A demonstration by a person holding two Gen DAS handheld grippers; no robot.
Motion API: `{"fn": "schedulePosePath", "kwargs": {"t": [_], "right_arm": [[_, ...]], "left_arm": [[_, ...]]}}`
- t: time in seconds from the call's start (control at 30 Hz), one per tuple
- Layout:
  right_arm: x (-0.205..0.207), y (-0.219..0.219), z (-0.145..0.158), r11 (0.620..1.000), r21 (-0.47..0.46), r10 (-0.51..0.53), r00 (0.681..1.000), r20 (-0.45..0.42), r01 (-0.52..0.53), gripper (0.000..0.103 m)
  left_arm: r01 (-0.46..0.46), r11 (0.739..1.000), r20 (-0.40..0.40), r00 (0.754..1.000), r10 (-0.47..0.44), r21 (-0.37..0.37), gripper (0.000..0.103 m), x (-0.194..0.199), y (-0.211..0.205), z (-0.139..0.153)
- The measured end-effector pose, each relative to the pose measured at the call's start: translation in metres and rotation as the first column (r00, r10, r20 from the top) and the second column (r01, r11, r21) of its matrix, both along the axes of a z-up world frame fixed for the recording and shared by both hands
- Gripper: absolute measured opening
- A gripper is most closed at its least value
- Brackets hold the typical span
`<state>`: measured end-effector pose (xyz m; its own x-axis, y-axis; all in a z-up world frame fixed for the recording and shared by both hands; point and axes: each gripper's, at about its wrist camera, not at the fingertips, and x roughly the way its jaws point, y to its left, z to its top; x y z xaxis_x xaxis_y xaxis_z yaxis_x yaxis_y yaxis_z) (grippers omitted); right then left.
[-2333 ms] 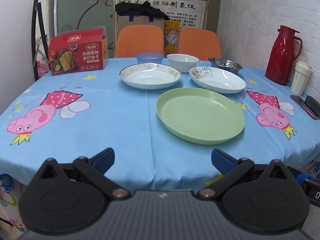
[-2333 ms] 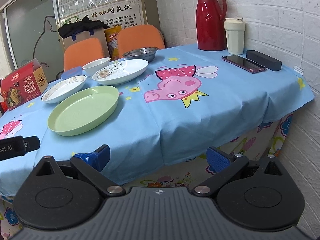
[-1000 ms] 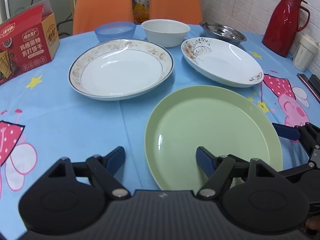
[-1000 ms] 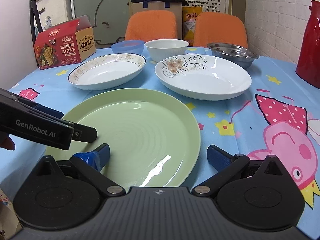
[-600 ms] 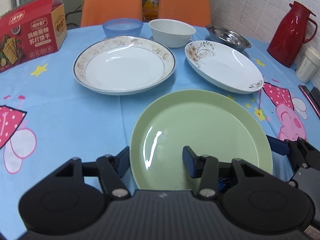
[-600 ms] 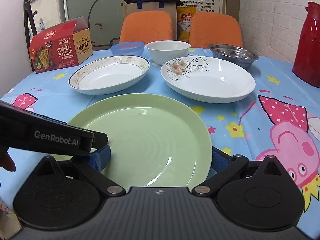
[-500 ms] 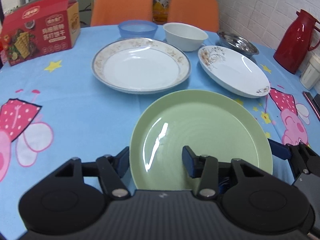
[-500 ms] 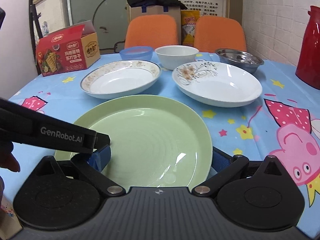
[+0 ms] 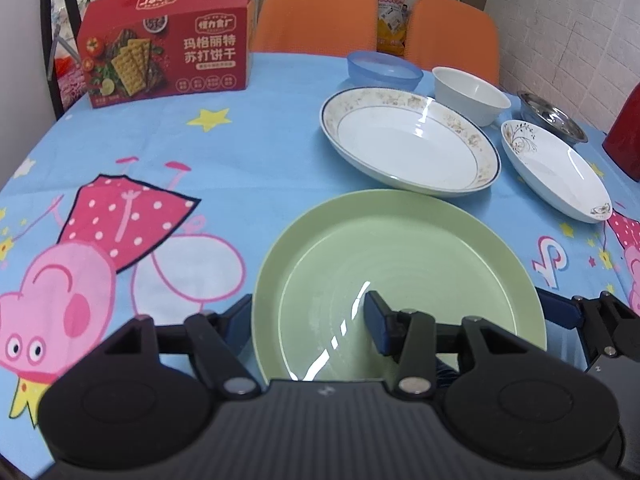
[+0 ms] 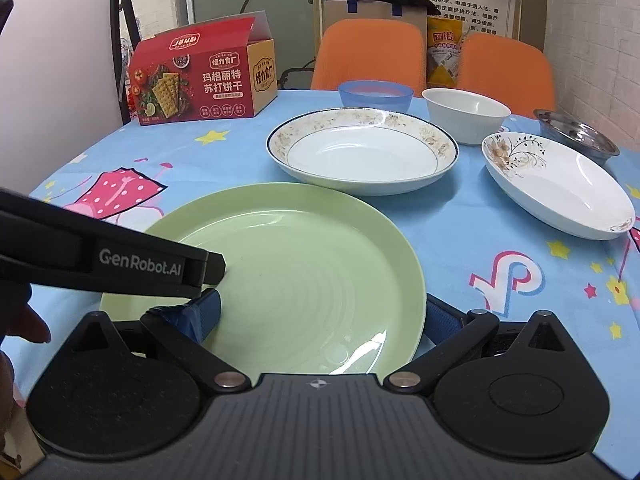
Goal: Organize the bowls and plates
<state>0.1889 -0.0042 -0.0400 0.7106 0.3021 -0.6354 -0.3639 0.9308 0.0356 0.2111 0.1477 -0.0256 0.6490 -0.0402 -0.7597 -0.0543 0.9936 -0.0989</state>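
Two tools: left tool (image 9: 308, 314) just closed on green plate (image 9: 400, 248) rim, right tool (image 10: 320, 316) wide (patterned plate (image 9: 408, 144) beyond)

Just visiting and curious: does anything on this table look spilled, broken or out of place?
Nothing looks spilled, cracked or askew. The red cracker box stands with its top flap open, but that is all.

A red cracker box (image 10: 204, 76) is standing at the far left of the table (image 9: 248, 152), which is wearing a blue cartoon-pig cloth. Two orange chairs (image 10: 370, 54) are sitting behind it, beside a yellow snack bag (image 10: 442, 56).
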Motion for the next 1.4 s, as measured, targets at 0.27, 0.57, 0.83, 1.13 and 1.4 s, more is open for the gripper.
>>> {"fn": "schedulePosePath", "kwargs": {"t": [0.27, 0.57, 0.83, 1.13, 1.4], "right_arm": [[-0.002, -0.014, 0.007, 0.996, 0.040, 0.078, 0.997, -0.024, -0.077, 0.088], [0.085, -0.048, 0.048, 0.991, 0.131, 0.022, 1.000, -0.009, -0.020, 0.090], [0.143, -0.040, 0.021, 0.987, 0.161, -0.006, 0.993, -0.117, 0.025, 0.090], [0.158, -0.016, 0.005, 0.999, 0.016, 0.032, 0.996, -0.085, -0.031, 0.091], [0.154, -0.018, 0.002, 0.998, -0.006, 0.057, 0.998, -0.025, -0.057, 0.091]], "left_arm": [[0.028, 0.995, 0.014, 1.000, -0.027, -0.094, 0.066, -0.003, 0.010, 0.000], [0.002, 0.988, 0.123, 0.992, 0.017, -0.151, 0.070, 0.079, 0.048, 0.038], [0.079, 0.985, 0.043, 0.996, -0.074, -0.156, 0.069, 0.170, 0.034, 0.016], [0.134, 0.989, 0.020, 0.991, -0.133, -0.065, 0.056, 0.196, 0.010, -0.004], [0.178, 0.984, 0.038, 0.983, -0.177, -0.020, 0.044, 0.186, 0.003, -0.005]]}}
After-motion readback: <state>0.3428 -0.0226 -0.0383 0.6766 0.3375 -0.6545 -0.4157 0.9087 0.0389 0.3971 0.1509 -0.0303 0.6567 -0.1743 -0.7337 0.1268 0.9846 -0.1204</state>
